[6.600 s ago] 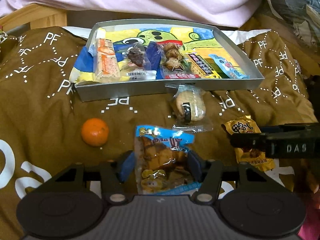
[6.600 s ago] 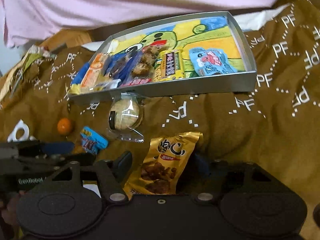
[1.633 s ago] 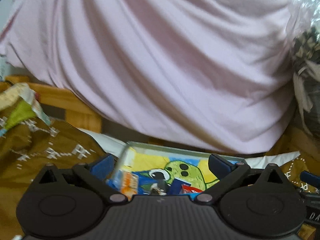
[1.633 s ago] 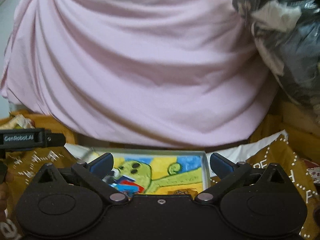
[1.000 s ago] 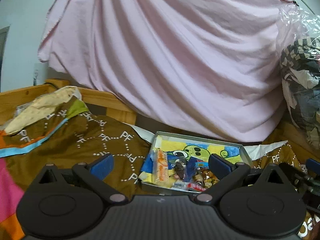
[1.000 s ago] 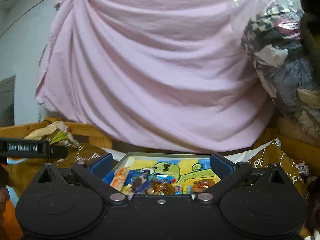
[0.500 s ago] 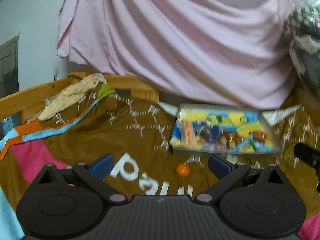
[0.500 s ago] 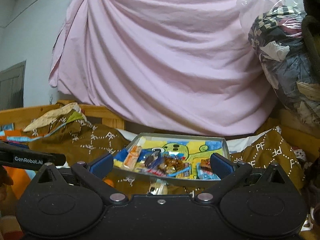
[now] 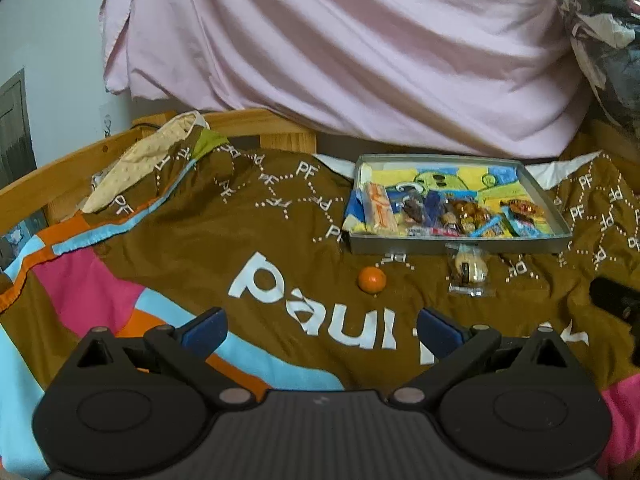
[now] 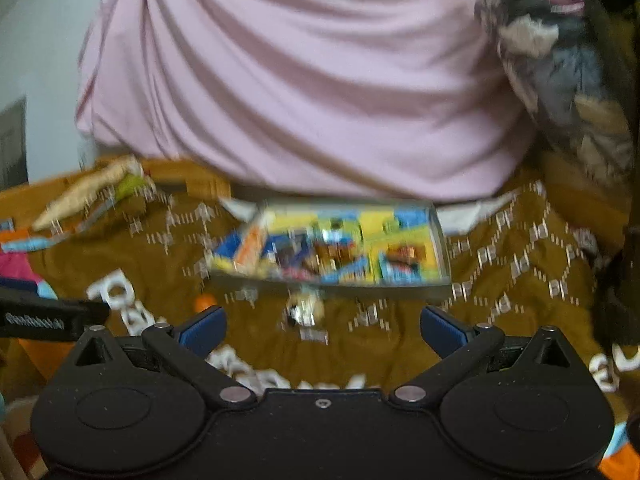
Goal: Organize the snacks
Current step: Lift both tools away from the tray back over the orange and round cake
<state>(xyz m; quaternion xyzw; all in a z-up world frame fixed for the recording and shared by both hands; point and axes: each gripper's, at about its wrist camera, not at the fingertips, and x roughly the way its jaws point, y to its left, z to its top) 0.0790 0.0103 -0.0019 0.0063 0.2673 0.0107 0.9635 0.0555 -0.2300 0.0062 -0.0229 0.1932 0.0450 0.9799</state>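
A grey tray (image 9: 456, 245) with a cartoon lining holds several snack packets on the brown bedspread. In front of it lie an orange (image 9: 372, 279) and a clear-wrapped bun (image 9: 469, 270). My left gripper (image 9: 320, 330) is open and holds nothing, well back from the tray. The right wrist view is blurred. It shows the tray (image 10: 332, 282), the bun (image 10: 306, 310) and part of the orange (image 10: 204, 302). My right gripper (image 10: 322, 330) is open with nothing in it, also far from the tray.
A pink sheet (image 9: 360, 52) hangs behind the bed. A wooden bed rail (image 9: 60, 172) runs along the left. A bag of clothes (image 10: 560, 60) sits at the upper right. The other gripper's dark body (image 9: 616, 300) shows at the right edge.
Both grippers held snack packets 6.6 s ago; both are now open and empty, and those packets lie in the tray. Since then both have drawn back from it; the right view has tipped downward.
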